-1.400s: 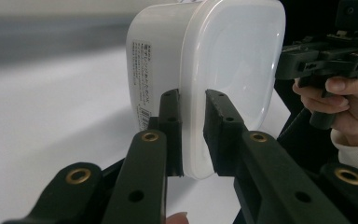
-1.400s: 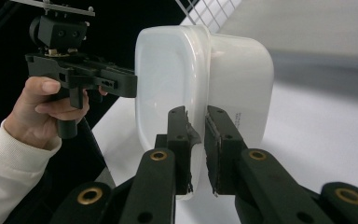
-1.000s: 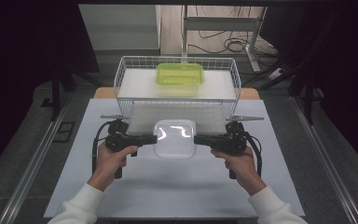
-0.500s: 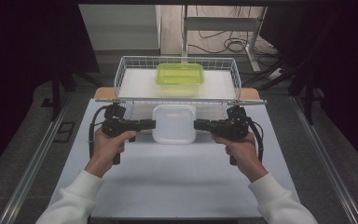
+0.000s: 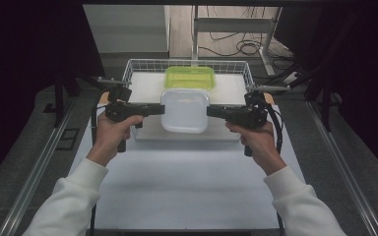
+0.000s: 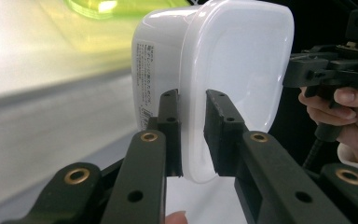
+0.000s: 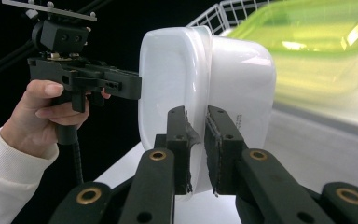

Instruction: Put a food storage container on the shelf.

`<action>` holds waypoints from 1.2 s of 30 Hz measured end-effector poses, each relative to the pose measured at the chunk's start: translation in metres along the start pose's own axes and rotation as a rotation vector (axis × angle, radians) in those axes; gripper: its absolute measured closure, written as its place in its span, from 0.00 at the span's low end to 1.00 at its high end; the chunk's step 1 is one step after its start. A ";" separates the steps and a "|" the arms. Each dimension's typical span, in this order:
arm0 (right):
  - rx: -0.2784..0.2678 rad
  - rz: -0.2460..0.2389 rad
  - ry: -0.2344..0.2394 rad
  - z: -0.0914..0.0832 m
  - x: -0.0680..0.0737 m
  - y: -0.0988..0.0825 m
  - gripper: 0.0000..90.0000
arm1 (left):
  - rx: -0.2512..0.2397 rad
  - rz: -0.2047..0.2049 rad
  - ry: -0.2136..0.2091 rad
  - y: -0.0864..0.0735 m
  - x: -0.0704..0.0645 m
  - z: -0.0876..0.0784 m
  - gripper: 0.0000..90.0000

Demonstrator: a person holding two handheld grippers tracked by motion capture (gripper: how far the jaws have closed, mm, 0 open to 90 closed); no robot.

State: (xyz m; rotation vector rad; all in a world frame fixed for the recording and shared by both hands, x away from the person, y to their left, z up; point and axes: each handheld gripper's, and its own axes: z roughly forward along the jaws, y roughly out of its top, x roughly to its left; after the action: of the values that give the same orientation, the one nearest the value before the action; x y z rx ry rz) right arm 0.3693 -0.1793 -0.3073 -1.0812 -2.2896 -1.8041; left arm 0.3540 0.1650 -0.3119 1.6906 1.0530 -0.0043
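Both claws pinch the white lidded container's (image 5: 185,110) rim, left claw (image 5: 160,109) at nine o'clock, right claw (image 5: 210,111) at three, keeping it level above the wire basket's (image 5: 142,66) near edge.

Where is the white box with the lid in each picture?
High view: the white box is in the middle, held up between the left gripper and the right gripper, in front of the wire basket.
Left gripper view: top centre, its rim clamped in the black jaws.
Right gripper view: centre, rim clamped too.
Shared landmark: the green box behind it.
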 end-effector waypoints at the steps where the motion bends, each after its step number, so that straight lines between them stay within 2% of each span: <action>1: -0.005 -0.001 -0.001 0.000 0.000 0.004 0.88 | -0.005 0.001 -0.001 0.004 0.000 0.000 0.85; 6: -0.030 -0.025 -0.013 -0.002 0.000 0.027 0.88 | -0.020 0.019 -0.003 0.029 0.000 -0.001 0.85; 8: -0.038 -0.026 -0.017 -0.001 -0.001 0.035 0.88 | -0.022 0.022 -0.001 0.034 0.000 -0.001 0.85; 9: -0.040 -0.026 -0.018 -0.001 -0.002 0.040 0.88 | -0.027 0.029 0.003 0.043 0.000 -0.001 0.85; 13: -0.049 -0.025 -0.027 0.000 -0.007 0.056 0.88 | -0.034 0.043 0.012 0.062 0.000 0.001 0.85; 19: -0.054 -0.027 -0.042 0.001 -0.015 0.078 0.88 | -0.029 0.051 0.016 0.085 0.005 0.007 0.85; 20: -0.052 -0.025 -0.046 0.003 -0.017 0.081 0.88 | -0.029 0.051 0.016 0.085 0.005 0.007 0.85; 22: -0.053 -0.019 -0.051 0.005 -0.023 0.088 0.88 | -0.027 0.053 0.018 0.096 0.010 0.011 0.86; 26: -0.053 0.005 -0.058 0.010 -0.033 0.095 0.88 | -0.017 0.042 0.016 0.107 0.017 0.017 0.86; 27: -0.052 0.024 -0.057 0.014 -0.041 0.099 0.88 | -0.013 0.033 0.016 0.113 0.022 0.020 0.86; 30: -0.044 0.050 -0.057 0.020 -0.051 0.103 0.88 | -0.001 0.011 0.013 0.116 0.033 0.027 0.86; 32: -0.027 0.072 -0.057 0.026 -0.059 0.104 0.88 | 0.011 -0.024 0.007 0.117 0.043 0.033 0.86; 33: -0.019 0.084 -0.057 0.029 -0.062 0.104 0.88 | 0.011 -0.024 0.007 0.117 0.043 0.033 0.86; 34: -0.012 0.092 -0.056 0.032 -0.066 0.104 0.88 | 0.009 -0.057 -0.010 0.117 0.051 0.036 0.86; 36: -0.023 0.118 -0.037 0.034 -0.071 0.106 0.88 | 0.006 -0.084 -0.034 0.118 0.057 0.037 0.87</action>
State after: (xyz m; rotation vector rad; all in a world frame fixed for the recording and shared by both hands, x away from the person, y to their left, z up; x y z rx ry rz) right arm 0.4919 -0.1760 -0.2596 -1.2348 -2.1785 -1.7856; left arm 0.4810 0.1703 -0.2632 1.6451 1.0983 -0.0902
